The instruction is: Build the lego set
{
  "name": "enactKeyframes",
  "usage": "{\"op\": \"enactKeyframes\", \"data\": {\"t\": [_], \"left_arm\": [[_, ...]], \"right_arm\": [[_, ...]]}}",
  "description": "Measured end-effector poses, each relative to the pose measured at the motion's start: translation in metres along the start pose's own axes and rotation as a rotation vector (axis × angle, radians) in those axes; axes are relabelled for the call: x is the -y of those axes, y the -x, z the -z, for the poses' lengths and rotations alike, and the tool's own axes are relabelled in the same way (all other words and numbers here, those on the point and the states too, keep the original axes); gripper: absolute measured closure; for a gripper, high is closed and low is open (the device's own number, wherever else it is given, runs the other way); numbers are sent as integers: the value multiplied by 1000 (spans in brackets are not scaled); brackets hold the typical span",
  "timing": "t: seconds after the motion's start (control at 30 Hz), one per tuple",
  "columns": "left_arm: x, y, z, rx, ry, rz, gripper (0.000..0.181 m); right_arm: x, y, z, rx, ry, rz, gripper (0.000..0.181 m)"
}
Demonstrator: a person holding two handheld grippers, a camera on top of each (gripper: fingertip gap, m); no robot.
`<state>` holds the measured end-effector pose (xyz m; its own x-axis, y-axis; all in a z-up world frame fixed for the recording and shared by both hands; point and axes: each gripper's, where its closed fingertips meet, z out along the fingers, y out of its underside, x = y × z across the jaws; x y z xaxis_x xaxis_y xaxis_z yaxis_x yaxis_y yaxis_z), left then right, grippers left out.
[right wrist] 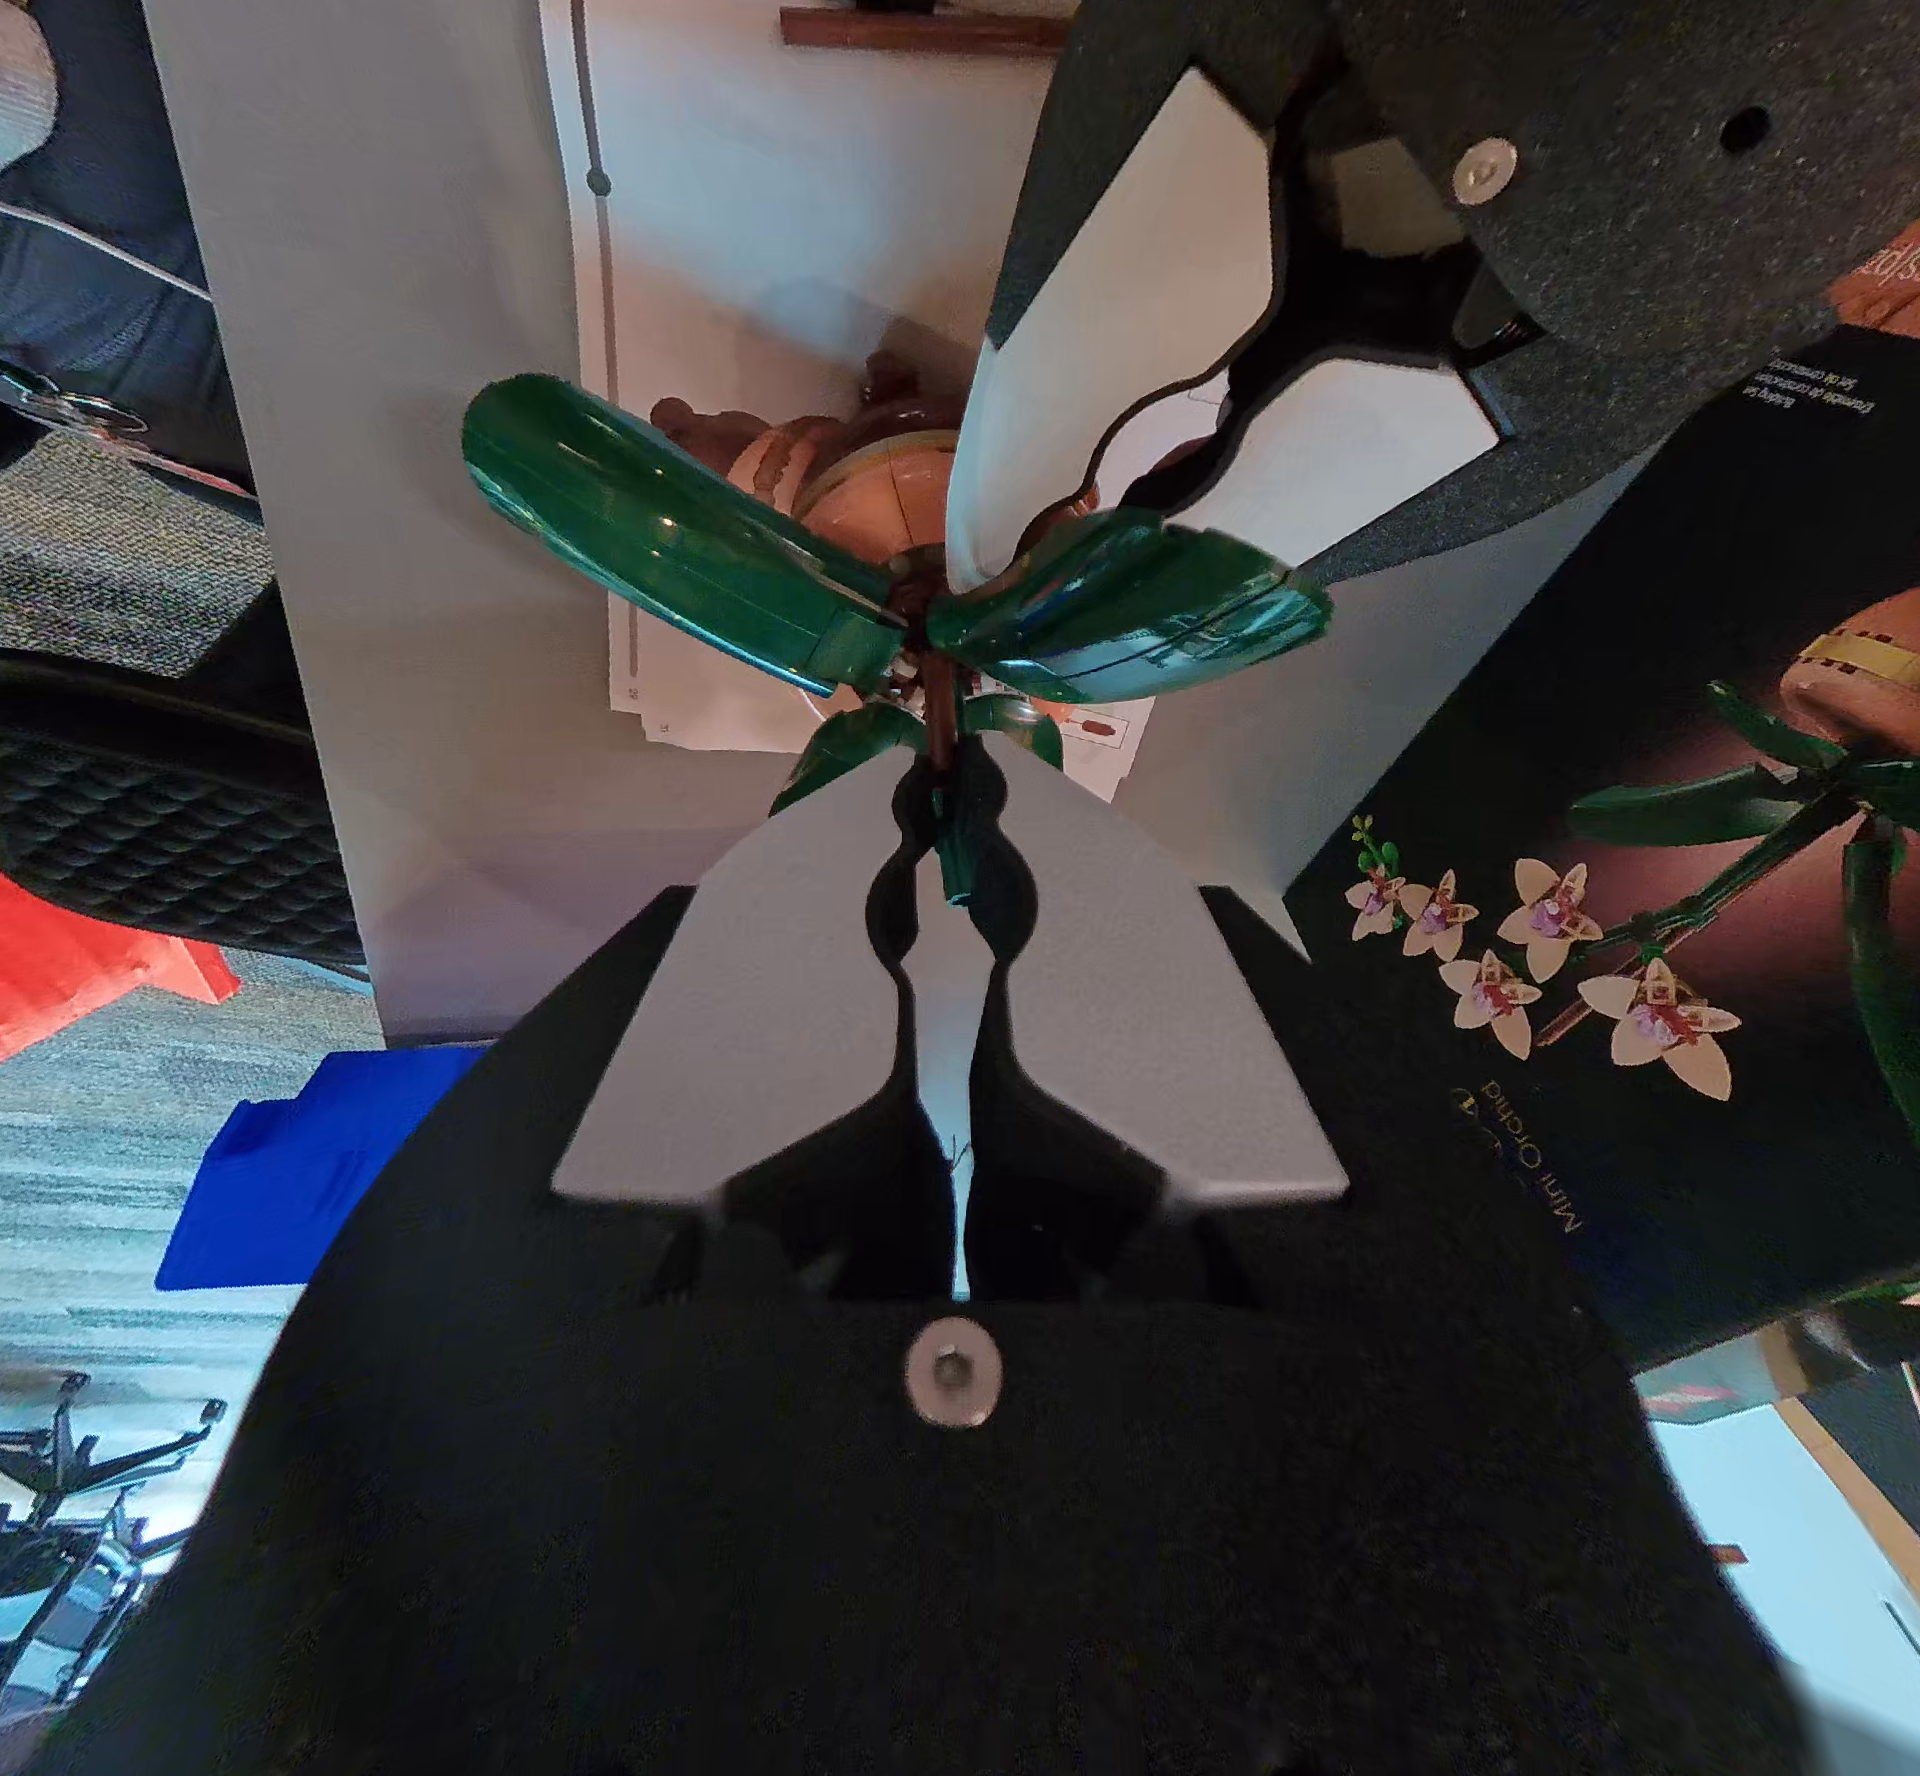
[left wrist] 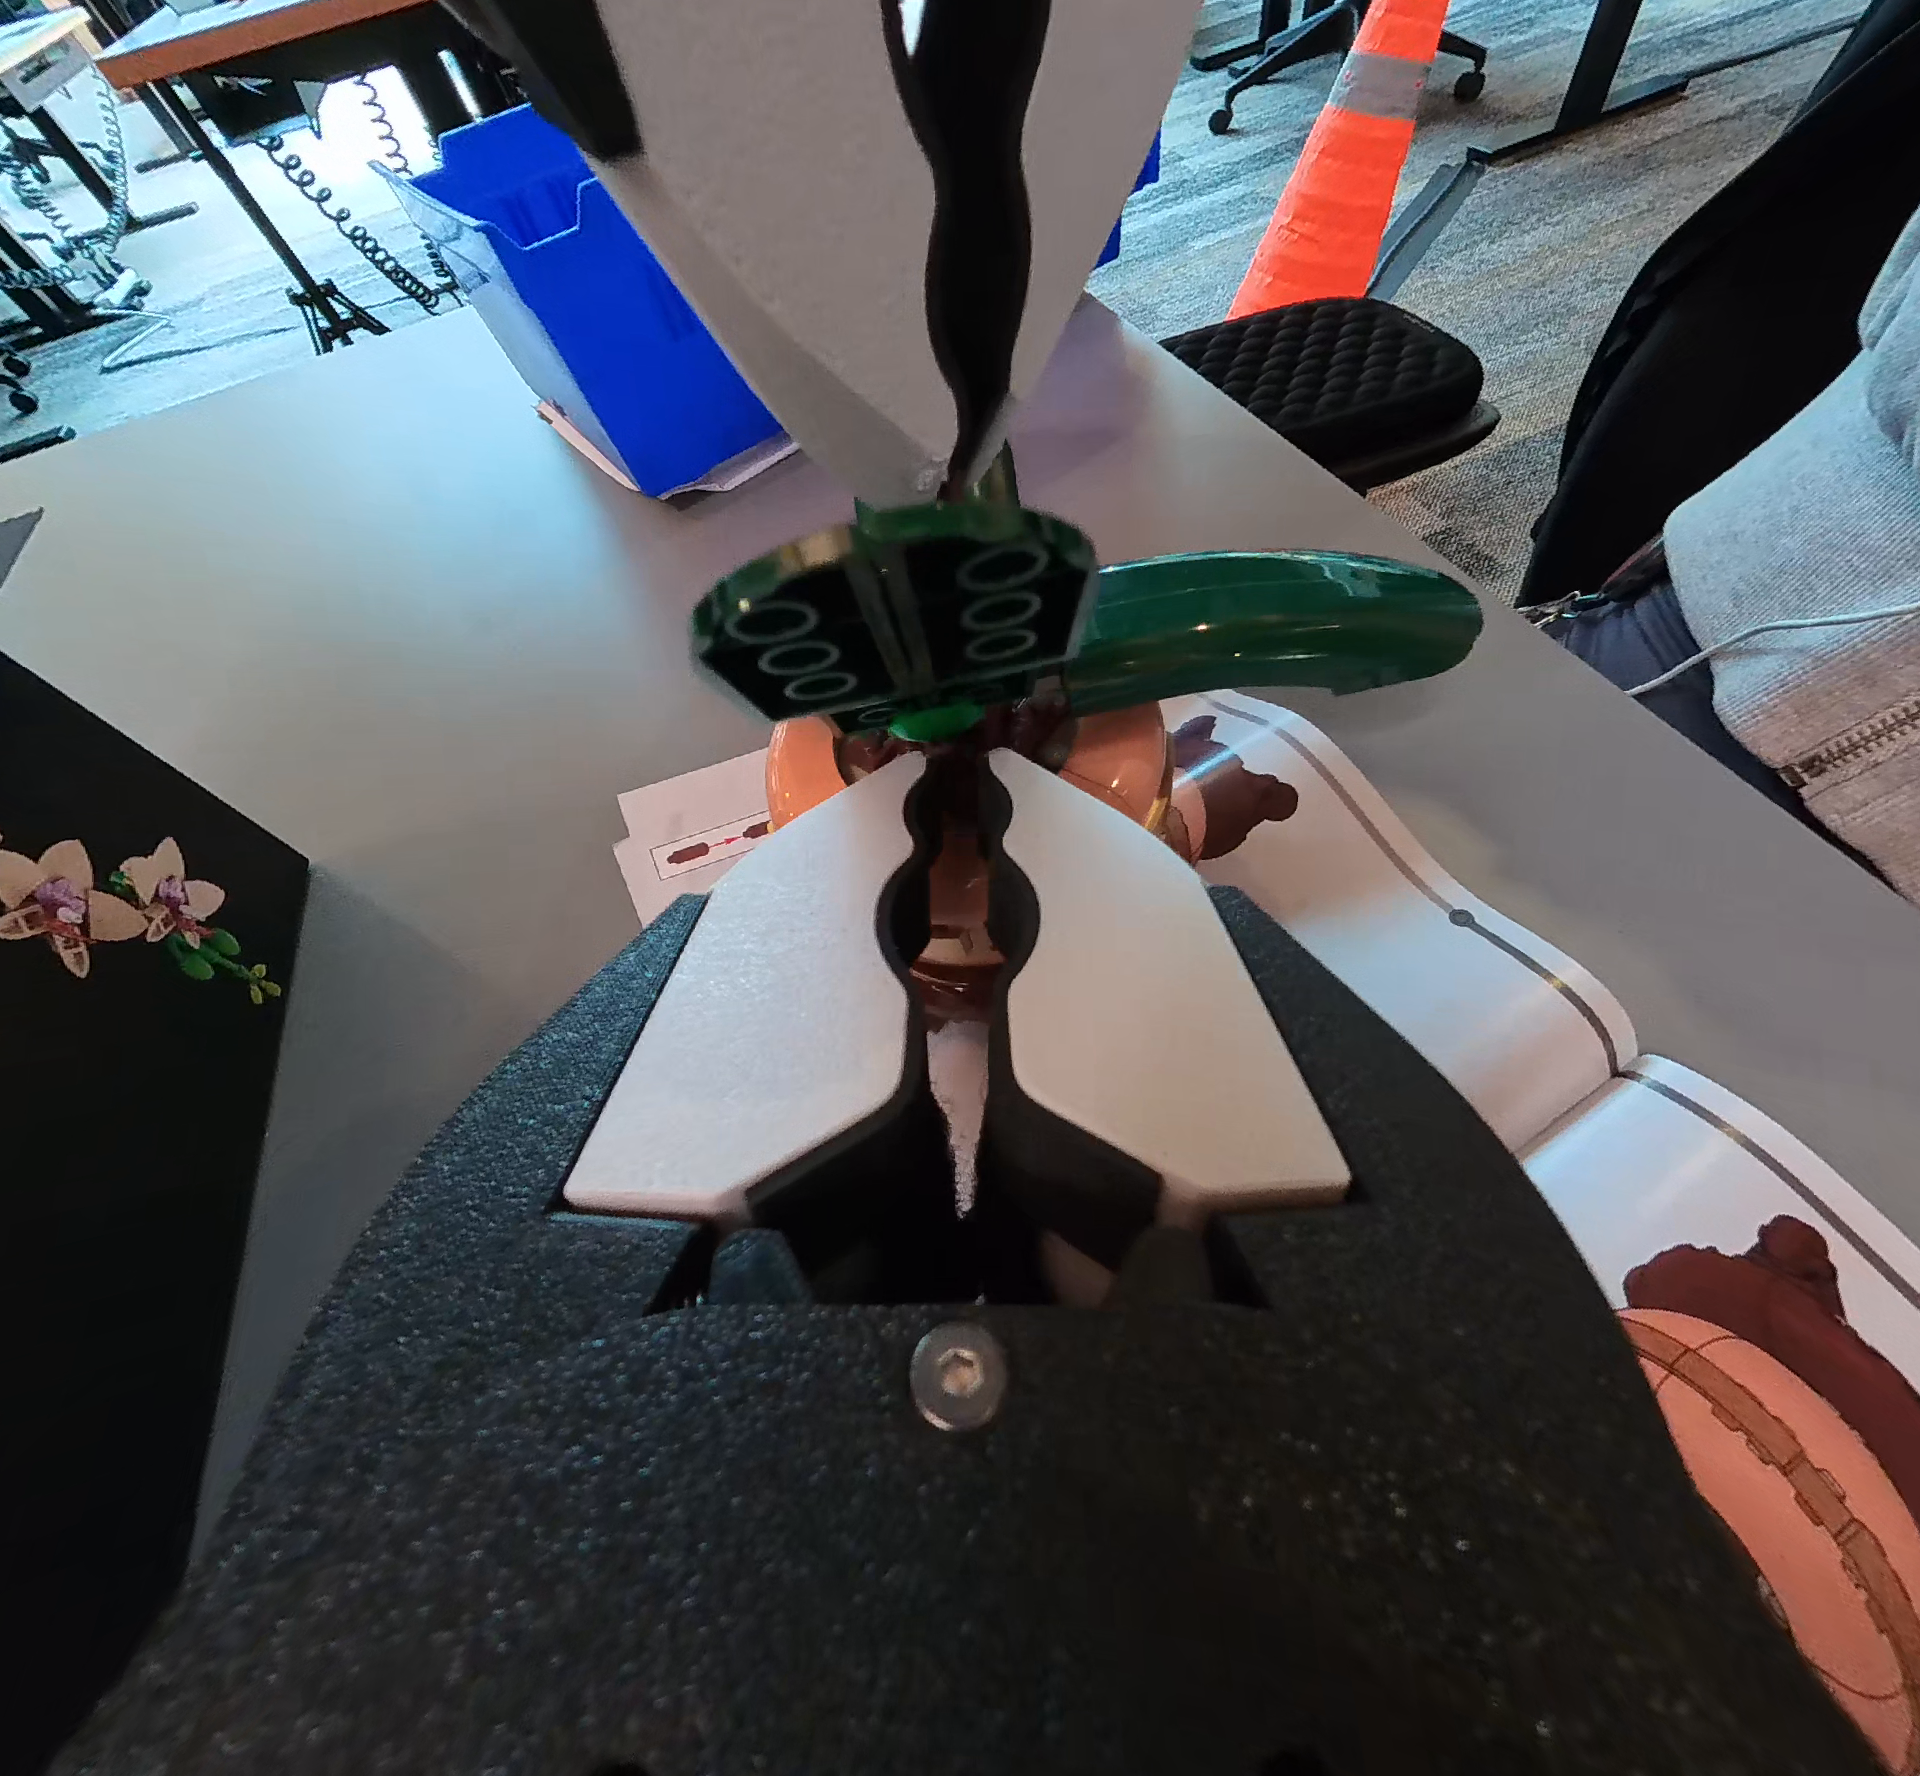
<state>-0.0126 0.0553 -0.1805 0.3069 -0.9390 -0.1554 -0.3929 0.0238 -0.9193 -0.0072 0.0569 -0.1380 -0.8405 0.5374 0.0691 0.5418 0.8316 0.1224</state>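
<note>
The plant model stands on the open booklet at table centre: pink pot, brown stem, four glossy green leaves (two large at 9 and 3 o'clock, two small below). The right gripper pinches the stem top. The left gripper is pressed together on the stem base. One black box lies at 4 o'clock.

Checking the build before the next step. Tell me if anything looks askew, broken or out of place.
Nothing looks broken or spilled. The left gripper pinches the brown stem above the pink pot; the right gripper holds a green leaf piece at the stem. One long green leaf is already attached.
</note>
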Motion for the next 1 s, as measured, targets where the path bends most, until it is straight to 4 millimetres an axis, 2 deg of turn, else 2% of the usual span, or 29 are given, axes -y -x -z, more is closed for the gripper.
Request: {"op": "enactKeyframes", "data": {"t": [0.5,0.53,0.63,0.7,0.8,0.9,1.0], "left_arm": [[0,1,1,14,14,-11,173],[0,2,1,18,14,-12,172],[0,3,1,28,15,-13,170],[1,3,2,23,14,-8,161],[2,3,6,21,28,-7,146],[2,4,12,27,47,-10,137],[7,9,26,52,38,-12,133]], "right_arm": [[3,-1,-1,-1,15,4,176],[4,0,-2,-4,3,-8,174],[4,5,-4,-9,-31,-32,149],[7,5,5,-44,-101,-52,144],[13,4,32,-126,-266,-118,138],[13,3,59,-275,-424,-178,138],[9,2,88,-500,-599,-248,141]]}}
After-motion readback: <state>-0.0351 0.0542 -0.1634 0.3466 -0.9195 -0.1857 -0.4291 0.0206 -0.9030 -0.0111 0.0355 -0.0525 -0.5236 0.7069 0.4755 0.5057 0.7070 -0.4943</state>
